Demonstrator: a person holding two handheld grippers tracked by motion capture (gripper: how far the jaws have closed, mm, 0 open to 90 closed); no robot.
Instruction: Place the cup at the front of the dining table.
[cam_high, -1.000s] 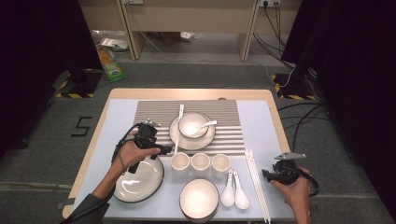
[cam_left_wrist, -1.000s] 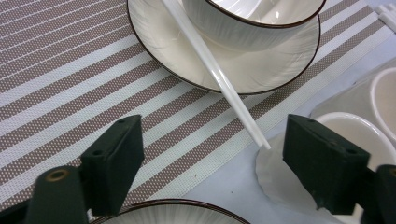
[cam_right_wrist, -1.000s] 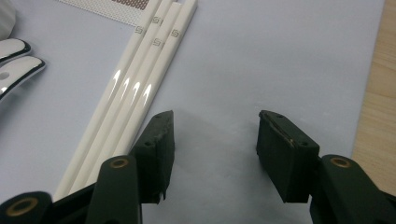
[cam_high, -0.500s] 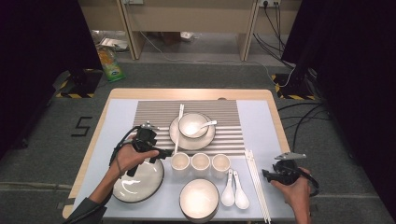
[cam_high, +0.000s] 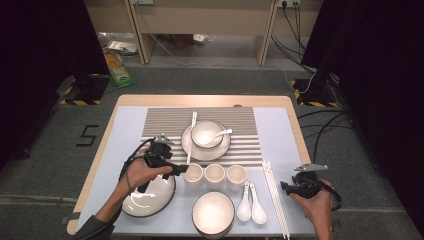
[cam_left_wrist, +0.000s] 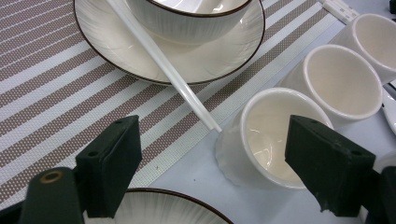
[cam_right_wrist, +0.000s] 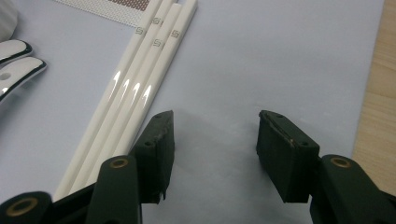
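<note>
My left gripper (cam_left_wrist: 212, 172) w/ jaws wide, nothing pinched; leftmost cup (cam_left_wrist: 266, 137) sits btwn them, just beside the plate (cam_left_wrist: 159, 207), chopstick (cam_left_wrist: 161, 63) tip touching its rim. Right gripper (cam_right_wrist: 215, 154) also spread, empty, over bare mat next to chopsticks (cam_right_wrist: 126, 102).

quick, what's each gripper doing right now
Left gripper: open, jaws either side of the nearest cup, not pressing it.
Right gripper: open, holding nothing, beside the chopsticks.

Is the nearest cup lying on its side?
No, the cup stands upright on the mat, mouth up, between the open left tongs.
</note>
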